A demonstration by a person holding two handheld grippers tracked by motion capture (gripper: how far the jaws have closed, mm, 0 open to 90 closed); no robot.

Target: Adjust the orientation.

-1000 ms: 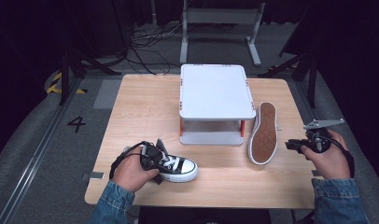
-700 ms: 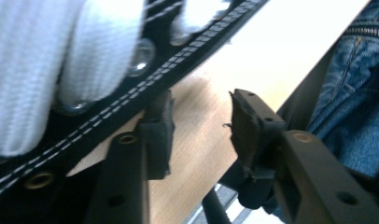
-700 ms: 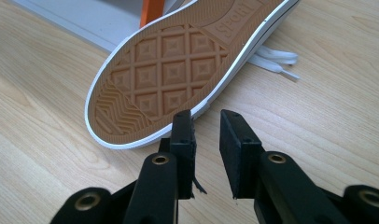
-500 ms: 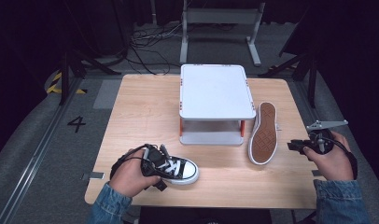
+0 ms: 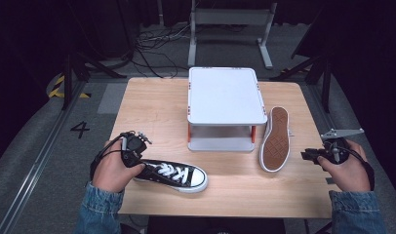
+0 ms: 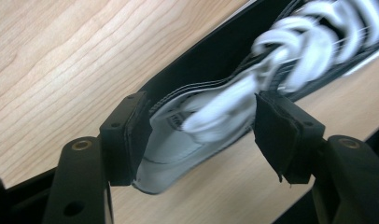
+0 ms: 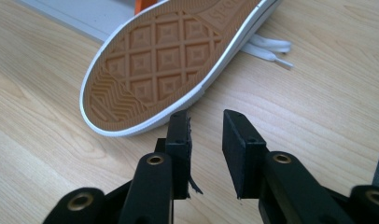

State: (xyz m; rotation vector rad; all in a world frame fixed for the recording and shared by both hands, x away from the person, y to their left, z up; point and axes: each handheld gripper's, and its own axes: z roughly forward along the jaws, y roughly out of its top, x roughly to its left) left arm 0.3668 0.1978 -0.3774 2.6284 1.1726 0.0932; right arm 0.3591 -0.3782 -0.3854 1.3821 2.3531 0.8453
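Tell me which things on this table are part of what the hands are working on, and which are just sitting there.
In the job:
- upright shoe, between the open jaws of the left gripper, which have just been opening
- tipped shoe, sole showing, just ahead of the right gripper

Just there:
- white stand, mid-table
- table itself
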